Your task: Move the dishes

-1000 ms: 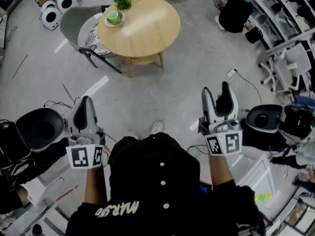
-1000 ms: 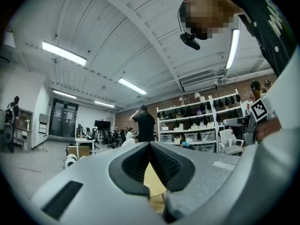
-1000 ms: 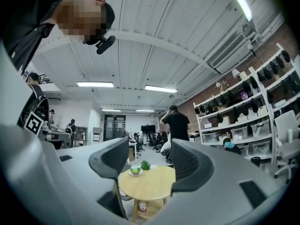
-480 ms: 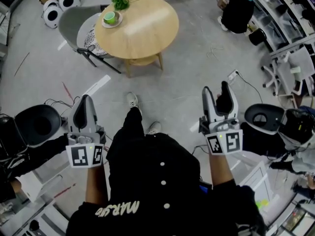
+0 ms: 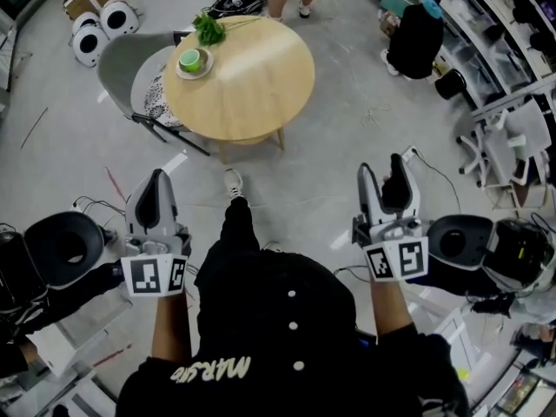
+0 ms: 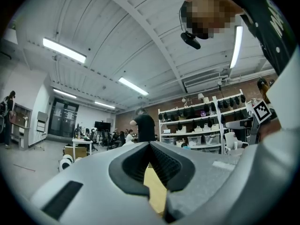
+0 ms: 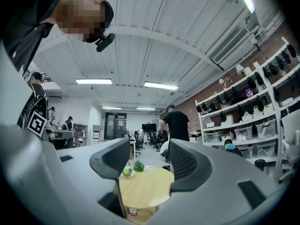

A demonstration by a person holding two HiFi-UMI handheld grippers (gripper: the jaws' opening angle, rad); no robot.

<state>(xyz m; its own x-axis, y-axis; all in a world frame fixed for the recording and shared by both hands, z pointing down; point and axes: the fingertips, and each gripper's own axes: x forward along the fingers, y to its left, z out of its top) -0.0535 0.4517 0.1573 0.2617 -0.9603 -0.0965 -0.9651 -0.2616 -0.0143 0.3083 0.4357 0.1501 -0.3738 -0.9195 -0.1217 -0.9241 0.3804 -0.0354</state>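
The dishes are showing as one small green cup (image 5: 190, 58) sitting on a pale round plate (image 5: 206, 67). Both are resting near the far-left rim of a round light-wood table (image 5: 252, 85). A sprig of green leaves (image 5: 208, 29) is lying just beyond the plate on the same top.

The dishes are sitting well ahead of both grippers. They are lying roughly straight out from the left gripper (image 5: 155, 181), and ahead and off to the left of the right gripper (image 5: 382, 174). In the right gripper view the cup and plate are appearing far off through the gap between the jaws, close to the left jaw's edge.

The left gripper's jaws are pressing fully together with nothing between them. The right gripper's jaws are standing well apart and gripping nothing, with only the distant table showing between them.

Counting: one cup, one plate, one sprig of leaves, one table and two grippers. A single grey chair (image 5: 122, 59) is standing at the table's left side, far beyond the left gripper.
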